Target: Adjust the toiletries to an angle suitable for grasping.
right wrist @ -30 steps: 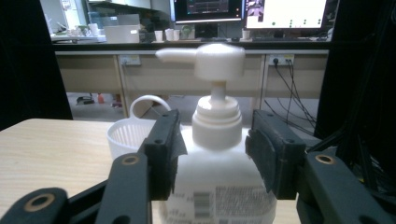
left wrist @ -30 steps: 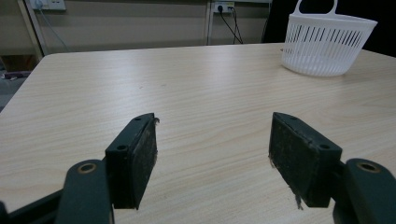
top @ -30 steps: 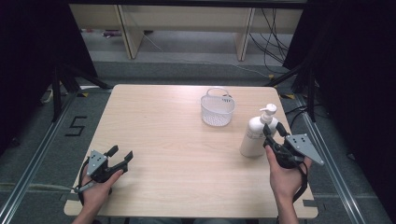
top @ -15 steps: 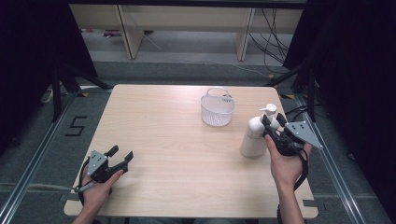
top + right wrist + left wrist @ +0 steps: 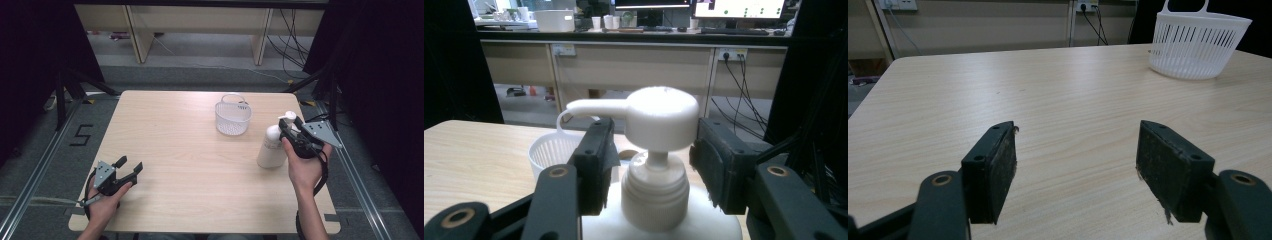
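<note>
Soap bottle (image 5: 272, 145) stands near the table's (image 5: 190, 165) right edge, hard, smooth, maybe slippery and top-heavy, and the right gripper (image 5: 651, 150) has its jaws half open around the neck, best squeezed there under the pump

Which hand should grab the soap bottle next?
Right. Its tongs already sit on either side of the pump bottle neck. The left tongs rest open at the table's near left corner, far away.

Smooth white plastic pump bottle (image 5: 657, 165); slotted white plastic basket (image 5: 232, 119); matt pale wood-grain desk (image 5: 190, 165); scuffed black fingers (image 5: 1003, 165).
</note>
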### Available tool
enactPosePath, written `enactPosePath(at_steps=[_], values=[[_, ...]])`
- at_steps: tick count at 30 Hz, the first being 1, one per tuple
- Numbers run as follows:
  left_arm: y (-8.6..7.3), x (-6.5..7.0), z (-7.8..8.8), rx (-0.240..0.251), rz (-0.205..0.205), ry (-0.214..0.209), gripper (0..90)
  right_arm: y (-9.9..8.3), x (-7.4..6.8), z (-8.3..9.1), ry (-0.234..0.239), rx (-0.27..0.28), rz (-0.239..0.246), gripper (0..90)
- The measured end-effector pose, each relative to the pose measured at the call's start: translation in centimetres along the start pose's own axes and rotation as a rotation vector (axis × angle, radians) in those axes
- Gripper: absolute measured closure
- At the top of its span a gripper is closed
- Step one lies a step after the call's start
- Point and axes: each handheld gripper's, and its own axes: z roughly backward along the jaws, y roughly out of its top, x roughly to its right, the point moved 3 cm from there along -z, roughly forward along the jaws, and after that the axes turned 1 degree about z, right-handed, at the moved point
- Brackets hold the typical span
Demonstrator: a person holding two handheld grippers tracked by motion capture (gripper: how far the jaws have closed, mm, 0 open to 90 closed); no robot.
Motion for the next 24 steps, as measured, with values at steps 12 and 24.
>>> enactPosePath(at_steps=[12, 24], values=[[0.0, 0.01, 0.01, -0.006, 0.001, 0.001, 31.9, 0.39, -0.13, -0.77, -0.005, -0.008, 0.012, 56.9], [-0.01, 0.03, -0.02, -0.003, 0.0, -0.002, 31.9, 0.35, -0.13, -0.89, -0.023, -0.011, -0.002, 59.2]])
